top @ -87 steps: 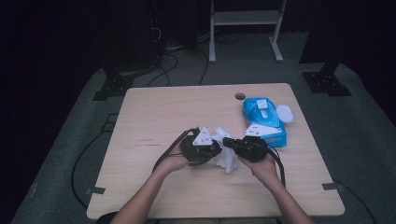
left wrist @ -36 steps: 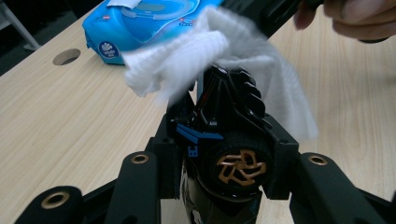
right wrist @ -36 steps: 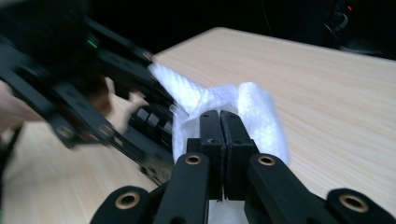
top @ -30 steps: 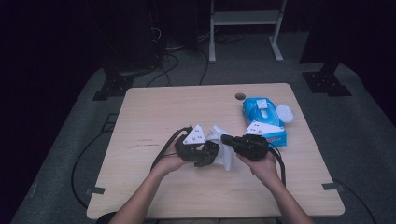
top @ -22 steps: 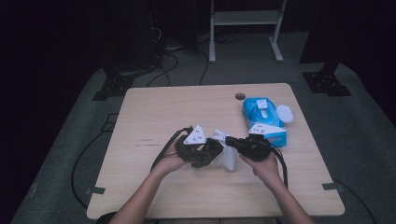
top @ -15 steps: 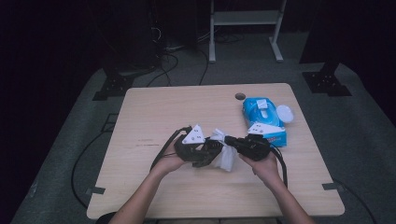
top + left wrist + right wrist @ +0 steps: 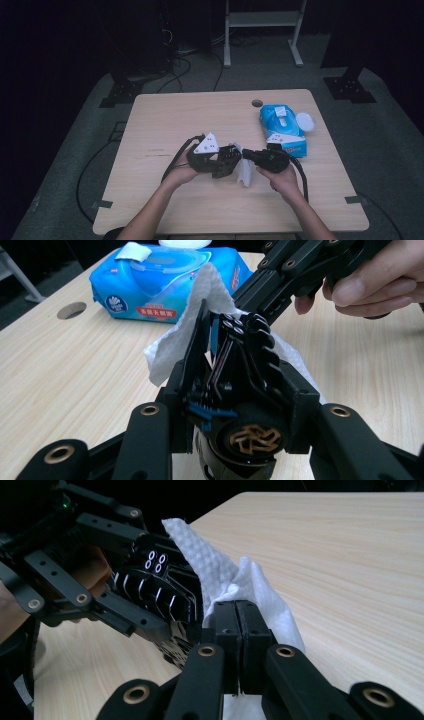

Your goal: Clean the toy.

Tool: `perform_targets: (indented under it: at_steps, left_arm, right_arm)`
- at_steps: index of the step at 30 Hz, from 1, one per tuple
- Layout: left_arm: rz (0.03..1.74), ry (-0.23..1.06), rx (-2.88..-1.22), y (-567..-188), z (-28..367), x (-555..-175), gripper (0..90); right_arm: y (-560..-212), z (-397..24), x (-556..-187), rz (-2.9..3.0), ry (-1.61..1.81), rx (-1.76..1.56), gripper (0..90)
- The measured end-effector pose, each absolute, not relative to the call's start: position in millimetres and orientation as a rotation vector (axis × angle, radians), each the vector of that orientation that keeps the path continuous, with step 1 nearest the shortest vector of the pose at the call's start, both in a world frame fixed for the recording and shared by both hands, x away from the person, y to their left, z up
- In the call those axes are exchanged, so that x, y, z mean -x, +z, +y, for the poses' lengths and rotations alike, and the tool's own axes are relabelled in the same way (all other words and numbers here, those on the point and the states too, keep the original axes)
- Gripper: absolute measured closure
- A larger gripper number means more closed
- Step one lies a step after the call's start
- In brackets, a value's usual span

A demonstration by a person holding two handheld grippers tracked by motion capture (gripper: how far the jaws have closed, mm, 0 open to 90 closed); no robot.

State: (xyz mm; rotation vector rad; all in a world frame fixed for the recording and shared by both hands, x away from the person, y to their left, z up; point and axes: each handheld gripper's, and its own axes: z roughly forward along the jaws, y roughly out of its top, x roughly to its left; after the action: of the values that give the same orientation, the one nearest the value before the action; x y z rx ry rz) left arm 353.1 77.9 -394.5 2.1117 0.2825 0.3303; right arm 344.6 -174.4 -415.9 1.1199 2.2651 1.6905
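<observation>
Near the person, just above the bench, the left gripper is clamped on a small black ribbed part. Its long side points up and away. The right gripper comes in from the right, with its jaws pressed together on a white wipe. The wipe lies against the part's right side. Farther right sits the blue wipe pack.

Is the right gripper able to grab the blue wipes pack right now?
Probably not yet. The right gripper is shut on the white wipe, pressed against the black object in the left gripper. The pack lies close by, nothing blocking it.
</observation>
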Motion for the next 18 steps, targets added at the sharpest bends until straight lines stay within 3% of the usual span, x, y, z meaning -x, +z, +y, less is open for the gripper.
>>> perform_targets:
  at_steps: [11,18]
  left_arm:
    - [0.288,0.286,-2.087,-397,80,-354,56.6]
    - [0.286,0.295,-2.150,-412,73,-352,57.5]
  right_arm:
    - [-396,-172,-336,2.226,1.751,-1.051,88.3]
    - [-392,-149,-329,2.278,1.681,-0.932,88.2]
